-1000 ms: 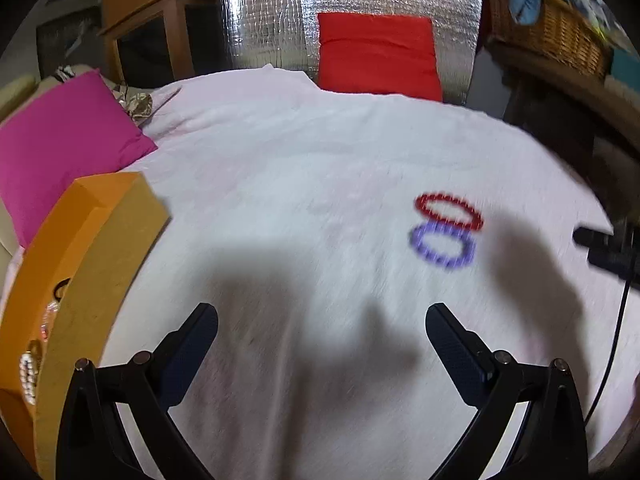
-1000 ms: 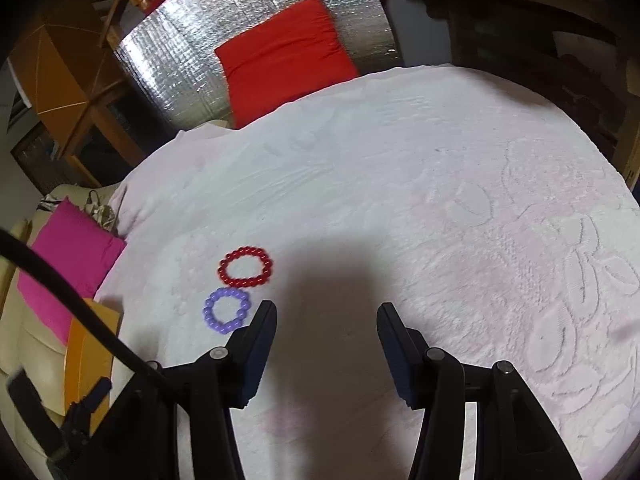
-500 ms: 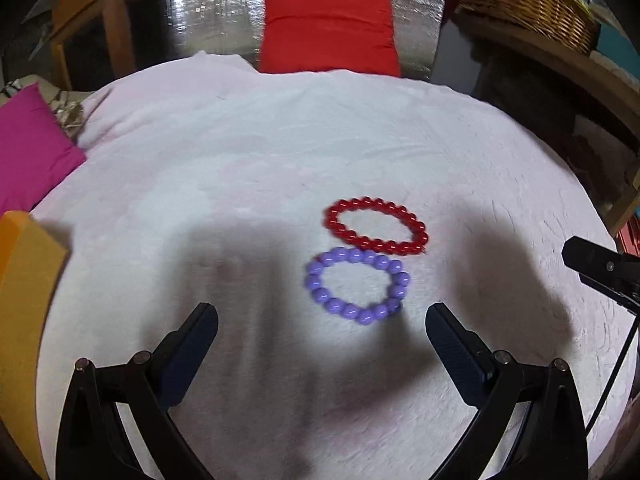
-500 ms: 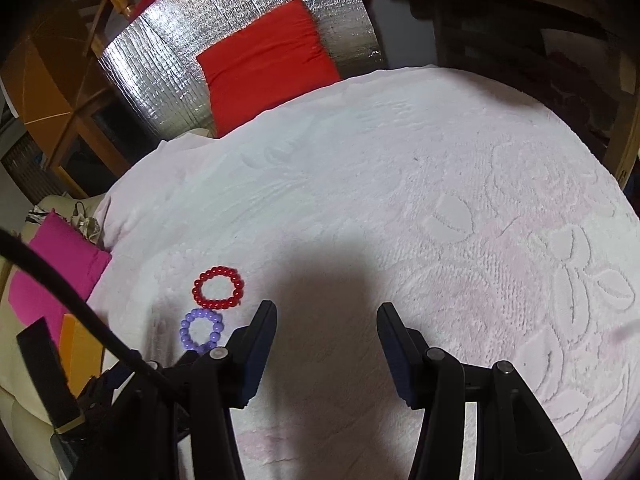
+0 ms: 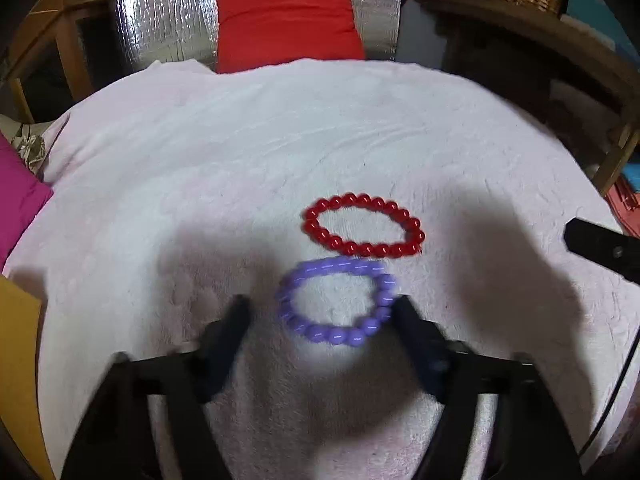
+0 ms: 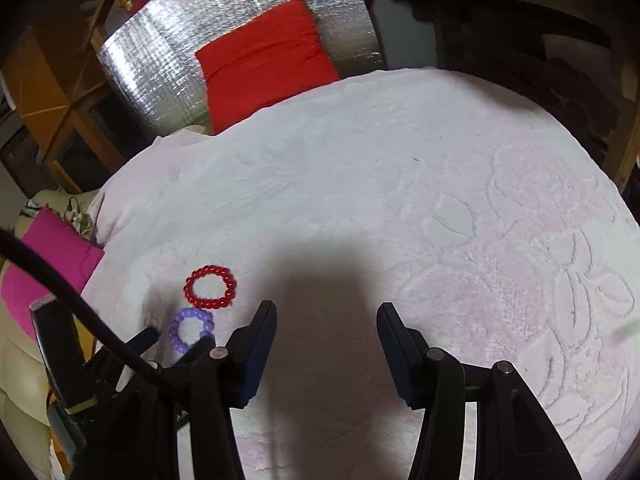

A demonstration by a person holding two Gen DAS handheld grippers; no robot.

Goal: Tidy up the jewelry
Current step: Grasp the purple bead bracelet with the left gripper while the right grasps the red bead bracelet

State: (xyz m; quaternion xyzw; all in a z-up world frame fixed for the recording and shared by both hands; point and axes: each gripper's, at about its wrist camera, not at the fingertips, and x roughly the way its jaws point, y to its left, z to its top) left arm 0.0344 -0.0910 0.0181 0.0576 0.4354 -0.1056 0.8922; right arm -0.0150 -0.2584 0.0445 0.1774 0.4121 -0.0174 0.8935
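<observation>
My left gripper [image 5: 322,312] has just been closing around the purple bracelet [image 5: 336,304], low in the middle, not squeezing yet. It could slip out or bump the red bracelet [image 5: 362,226] just above.

Two bracelets on blanket [image 5: 240,160], nearer bracelet [image 5: 336,304] just before farther bracelet [image 5: 362,226]

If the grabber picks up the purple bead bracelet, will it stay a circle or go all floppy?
Probably floppy: the purple bracelet is separate round beads on a string, already lying a bit lopsided on the soft white blanket. The smooth, shiny beads may slip between the left gripper fingers, whose jaws have just been closing around it. It looks light.
</observation>
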